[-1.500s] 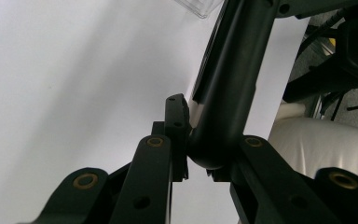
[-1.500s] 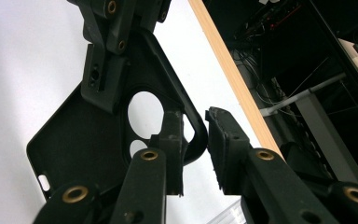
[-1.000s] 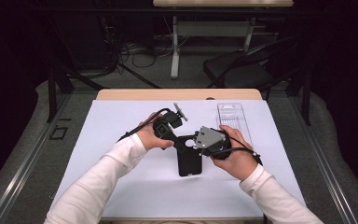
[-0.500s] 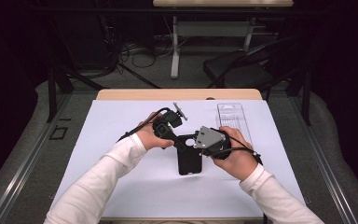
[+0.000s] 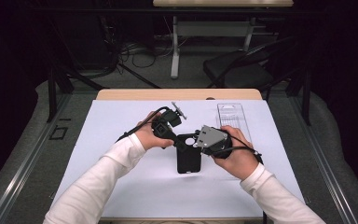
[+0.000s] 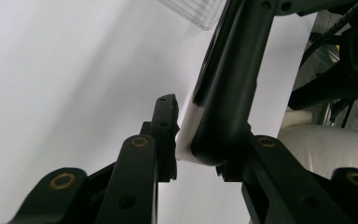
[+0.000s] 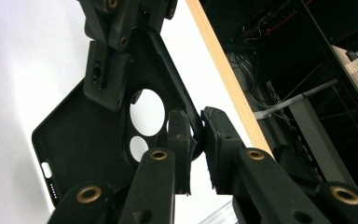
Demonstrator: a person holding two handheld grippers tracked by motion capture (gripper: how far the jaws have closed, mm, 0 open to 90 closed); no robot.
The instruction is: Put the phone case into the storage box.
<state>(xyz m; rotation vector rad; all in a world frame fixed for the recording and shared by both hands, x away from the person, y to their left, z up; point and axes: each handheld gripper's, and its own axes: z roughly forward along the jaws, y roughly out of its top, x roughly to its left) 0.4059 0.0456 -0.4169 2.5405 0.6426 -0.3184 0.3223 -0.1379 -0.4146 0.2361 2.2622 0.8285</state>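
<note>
A black phone case [image 5: 189, 161] is held just above the white sheet, its camera cutouts toward the far end. My right gripper [image 5: 196, 143] comes in from the right and is shut on the case rim beside the round cutout; in the right gripper view [image 7: 196, 123] both pads pinch that thin edge of the case [image 7: 88, 135]. My left gripper [image 5: 180, 141] reaches in from the left. Its jaws have just been opening: in the left gripper view [image 6: 200, 130] the case edge [image 6: 228, 88] sits between them, with a gap beside the left finger [image 6: 165, 121].
A clear plastic tray [image 5: 233, 116] lies on the white sheet [image 5: 121, 121] at the back right, behind the right hand. The table's wooden far edge [image 5: 177, 94] runs behind it. A dark chair [image 5: 242, 70] and a desk frame stand beyond the table.
</note>
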